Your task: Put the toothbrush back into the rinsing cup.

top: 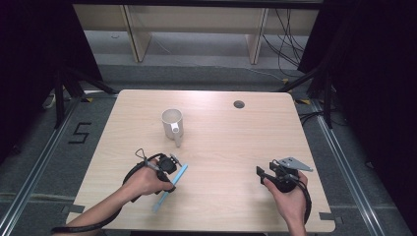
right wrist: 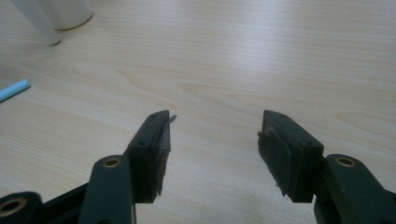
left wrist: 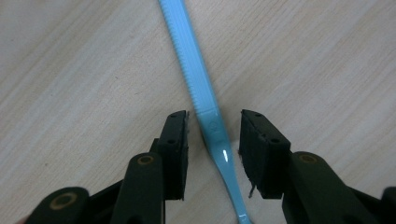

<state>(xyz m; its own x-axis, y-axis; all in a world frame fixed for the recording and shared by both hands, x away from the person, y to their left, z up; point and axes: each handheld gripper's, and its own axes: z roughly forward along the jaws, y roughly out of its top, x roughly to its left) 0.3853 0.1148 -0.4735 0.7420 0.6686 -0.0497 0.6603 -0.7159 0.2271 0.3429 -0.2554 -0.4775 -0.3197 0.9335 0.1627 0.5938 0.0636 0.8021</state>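
Pale wooden counter [top: 221,142] carries a slim light-blue plastic toothbrush [left wrist: 205,100] lying between the left gripper [left wrist: 212,140]'s parted jaws, untouched; right gripper [right wrist: 212,149] gapes empty. Off-centre closing could skid it sideways.

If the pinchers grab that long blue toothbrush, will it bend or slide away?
The blue toothbrush looks like hard plastic, so probably stiff, not floppy. Its thin neck is shiny, so it might slip. It lies flat between the open left gripper, so it probably won't roll.
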